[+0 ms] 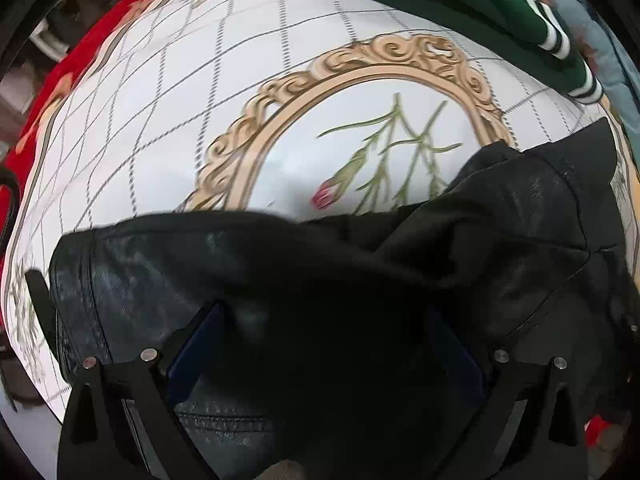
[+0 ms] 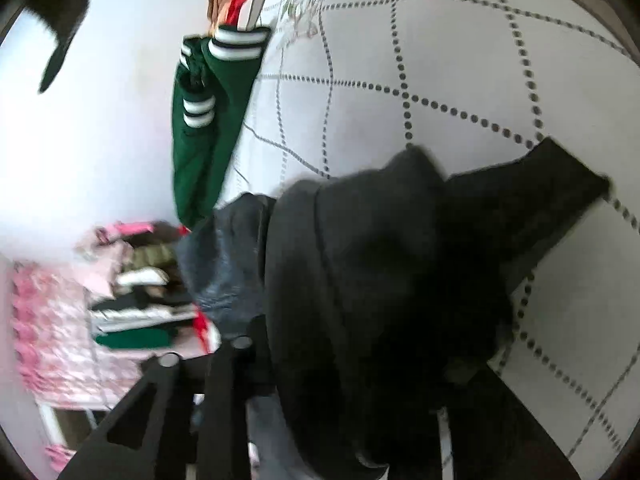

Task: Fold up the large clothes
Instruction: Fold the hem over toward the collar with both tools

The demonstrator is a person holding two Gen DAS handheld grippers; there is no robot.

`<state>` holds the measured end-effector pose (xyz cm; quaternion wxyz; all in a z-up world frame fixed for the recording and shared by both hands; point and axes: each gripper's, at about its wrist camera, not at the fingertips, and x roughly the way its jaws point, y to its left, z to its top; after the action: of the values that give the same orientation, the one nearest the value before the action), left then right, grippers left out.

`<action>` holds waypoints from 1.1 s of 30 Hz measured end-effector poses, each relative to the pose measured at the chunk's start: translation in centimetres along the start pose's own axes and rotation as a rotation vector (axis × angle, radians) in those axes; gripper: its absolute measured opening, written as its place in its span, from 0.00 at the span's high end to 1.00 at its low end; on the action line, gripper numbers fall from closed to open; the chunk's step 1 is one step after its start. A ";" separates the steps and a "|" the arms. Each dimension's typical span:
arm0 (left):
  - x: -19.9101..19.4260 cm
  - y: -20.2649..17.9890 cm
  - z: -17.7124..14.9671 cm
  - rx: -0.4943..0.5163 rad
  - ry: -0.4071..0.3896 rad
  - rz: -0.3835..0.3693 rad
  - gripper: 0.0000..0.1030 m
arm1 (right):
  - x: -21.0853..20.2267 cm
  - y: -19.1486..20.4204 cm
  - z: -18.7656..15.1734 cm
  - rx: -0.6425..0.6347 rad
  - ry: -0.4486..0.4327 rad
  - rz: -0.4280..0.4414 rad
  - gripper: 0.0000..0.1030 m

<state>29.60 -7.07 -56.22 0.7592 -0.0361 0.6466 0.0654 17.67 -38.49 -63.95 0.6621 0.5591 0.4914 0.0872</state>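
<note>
Black jacket (image 1: 304, 280) is draping over both grippers; left gripper (image 1: 324, 344) jaws spread, cloth bunching between; right gripper (image 2: 352, 360) grip hidden, cannot tell.

Bed, white quilted cover (image 1: 168, 92) with printed oval frame: black jacket (image 1: 280, 264) lying bunched; green striped garment (image 1: 460, 4) at edge.

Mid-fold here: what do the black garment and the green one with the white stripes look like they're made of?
Black garment: looks like leather or faux leather; it has a dull sheen, fine grain and stitched seams, though part of it in the right wrist view looks matte, so it may be mixed. Green garment: soft matte knit, probably jersey or fleece, with ribbed white-striped cuffs. The blur leaves both open.
</note>
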 end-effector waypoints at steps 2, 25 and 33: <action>0.1 -1.4 0.8 0.028 -0.005 -0.014 0.00 | -1.3 1.4 -0.2 0.004 -0.025 0.027 0.78; -8.7 17.6 -3.8 -0.420 -0.126 -0.113 0.00 | 1.8 24.2 -14.2 -0.524 0.229 -0.052 0.82; -10.7 25.2 -10.3 -0.599 -0.116 0.013 0.00 | 15.8 18.4 -23.2 -0.595 0.576 -0.299 0.79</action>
<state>14.18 15.82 -46.54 0.7501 -0.2505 0.5541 0.2598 16.23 -6.18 -54.96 0.6357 0.2195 0.6848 0.2805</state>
